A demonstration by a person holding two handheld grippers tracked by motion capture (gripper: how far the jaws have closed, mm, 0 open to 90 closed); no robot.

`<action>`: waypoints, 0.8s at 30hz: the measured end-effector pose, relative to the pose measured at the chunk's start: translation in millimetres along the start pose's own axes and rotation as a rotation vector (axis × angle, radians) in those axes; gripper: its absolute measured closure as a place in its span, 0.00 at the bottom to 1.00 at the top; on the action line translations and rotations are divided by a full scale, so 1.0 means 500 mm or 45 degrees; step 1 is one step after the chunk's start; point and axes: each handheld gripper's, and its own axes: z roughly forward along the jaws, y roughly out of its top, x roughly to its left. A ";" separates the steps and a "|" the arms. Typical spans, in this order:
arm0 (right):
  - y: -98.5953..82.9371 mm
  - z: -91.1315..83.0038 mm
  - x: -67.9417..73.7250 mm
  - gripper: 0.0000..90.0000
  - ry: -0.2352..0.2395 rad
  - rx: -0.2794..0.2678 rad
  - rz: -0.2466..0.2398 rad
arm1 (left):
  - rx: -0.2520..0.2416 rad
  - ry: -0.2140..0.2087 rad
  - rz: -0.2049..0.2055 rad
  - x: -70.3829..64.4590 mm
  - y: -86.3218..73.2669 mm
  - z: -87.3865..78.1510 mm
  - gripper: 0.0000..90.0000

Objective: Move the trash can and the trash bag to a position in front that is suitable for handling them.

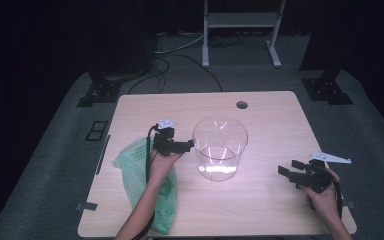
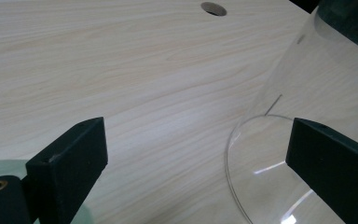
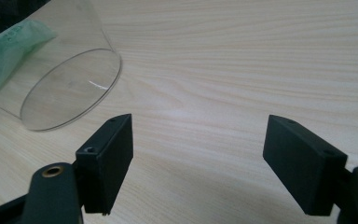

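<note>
Well, a big clear round container (image 1: pixel 220 148) stands upright near the middle of the desk (image 1: pixel 270 120), a bit toward the near edge. It looks empty (you can see the wood right through it). The left gripper (image 1: pixel 187 145) is held just beside the container's left wall, with the tips very close to the glass; I cannot tell if they touch. In the left gripper view its two black jaws are spread wide, with bare wood between them and the container's curved wall (image 2: pixel 279 116) at the right jaw.

A green plastic bag (image 1: pixel 142 175) lies under the left arm, near the desk's left edge and down toward the near left corner.

The right gripper (image 1: pixel 286 175) is well apart from the container, near the desk's near right corner. Its jaws are spread wide too, holding nothing. In the right gripper view the container (image 3: pixel 70 88) and a bit of the green bag (image 3: pixel 9 46) sit farther off.

A small round hole (image 1: pixel 241 105) is in the desk near the far edge.
</note>
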 end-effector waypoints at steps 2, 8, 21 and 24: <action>0.000 0.000 -0.001 0.26 0.002 0.001 -0.001 | 0.010 -0.008 0.011 -0.009 0.002 0.006 0.05; 0.000 -0.002 -0.001 0.26 0.005 -0.002 0.001 | 0.037 -0.026 0.044 -0.029 0.004 0.020 0.05; -0.002 0.001 -0.001 0.26 0.013 0.011 0.001 | 0.052 0.005 0.025 0.003 -0.008 -0.017 0.05; -0.002 0.003 0.002 0.26 0.013 0.017 -0.003 | 0.047 0.021 0.009 0.019 -0.013 -0.039 0.05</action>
